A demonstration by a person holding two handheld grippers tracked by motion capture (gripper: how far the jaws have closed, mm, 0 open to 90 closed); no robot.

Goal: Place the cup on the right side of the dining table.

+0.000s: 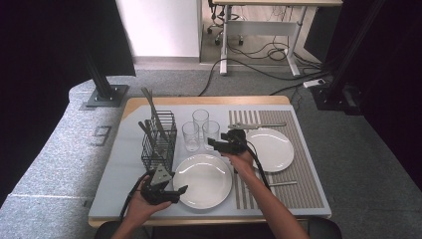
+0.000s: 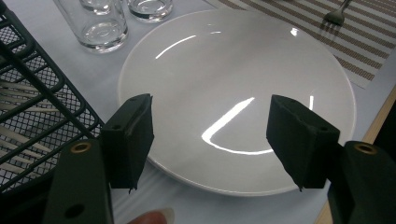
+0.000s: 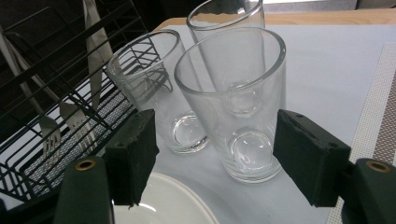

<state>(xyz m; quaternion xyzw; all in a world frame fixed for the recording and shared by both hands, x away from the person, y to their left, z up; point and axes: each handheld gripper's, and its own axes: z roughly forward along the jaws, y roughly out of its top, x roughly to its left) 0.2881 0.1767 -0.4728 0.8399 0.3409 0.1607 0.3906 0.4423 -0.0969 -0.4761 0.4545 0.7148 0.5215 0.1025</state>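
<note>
Near plate (image 2: 233, 74) is lying just ahead of & below the L gripper (image 2: 210, 135), jaws gaping, holding nothing. Front glass (image 3: 238, 107) is standing btwn the R gripper's (image 3: 215, 158) spread jaws, pads not touching.

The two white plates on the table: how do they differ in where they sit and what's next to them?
The near plate lies on the bare grey table surface, beside the black wire basket; the far plate lies on the striped placemat. The left tongs, open, sit at the near plate's edge; the far plate has cutlery above and below it. Both are round, white and empty.
</note>
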